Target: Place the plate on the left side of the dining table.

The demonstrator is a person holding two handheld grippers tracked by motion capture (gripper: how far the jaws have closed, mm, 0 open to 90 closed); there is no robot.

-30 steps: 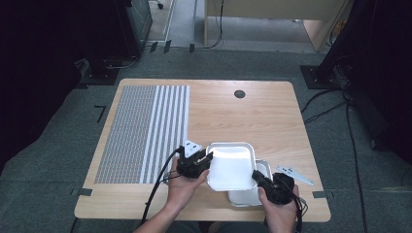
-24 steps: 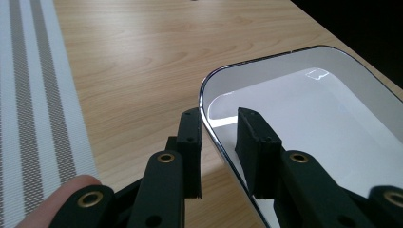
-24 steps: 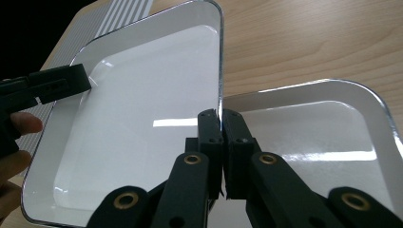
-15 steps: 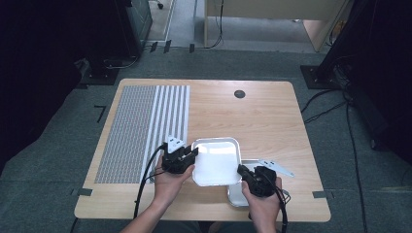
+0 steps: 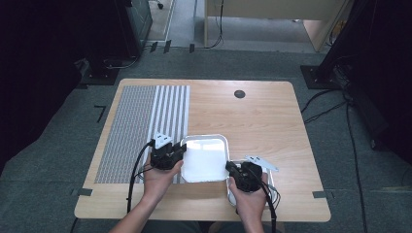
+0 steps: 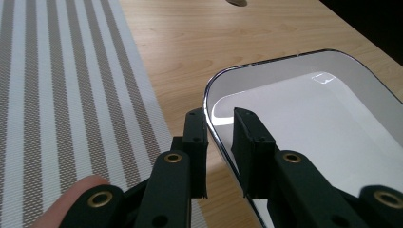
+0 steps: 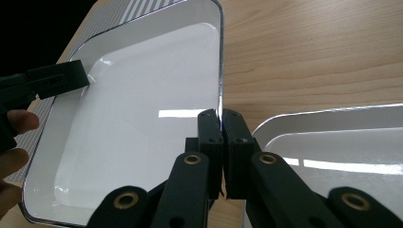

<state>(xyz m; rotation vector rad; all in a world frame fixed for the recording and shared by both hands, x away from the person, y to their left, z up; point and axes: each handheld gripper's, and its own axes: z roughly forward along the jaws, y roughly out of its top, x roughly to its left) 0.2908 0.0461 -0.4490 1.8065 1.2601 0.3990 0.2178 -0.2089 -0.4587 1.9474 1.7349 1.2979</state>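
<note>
A white square tray (image 5: 204, 160) hangs low over the wooden table (image 5: 252, 121), carried between both grippers. My left gripper (image 5: 182, 151) straddles its left rim; in the left gripper view one jaw of that gripper (image 6: 219, 118) is outside the tray (image 6: 313, 118) and one inside, and they pinch the edge. My right gripper (image 5: 228, 167) clamps the right rim. In the right gripper view the jaws of that gripper (image 7: 221, 116) are tight on the thin edge of the tray (image 7: 138, 123). A second white tray (image 7: 332, 152) lies on the table under the right hand.
A grey and white striped placemat (image 5: 141, 131) covers the table's left part, and the carried tray's left edge reaches over its stripes. A small black round hole (image 5: 239, 94) sits near the far edge. Cables trail from both grippers toward the front edge.
Both hands have moved left across the table with the white tray between them. The tray has come off the second tray and now reaches the placemat's edge.
</note>
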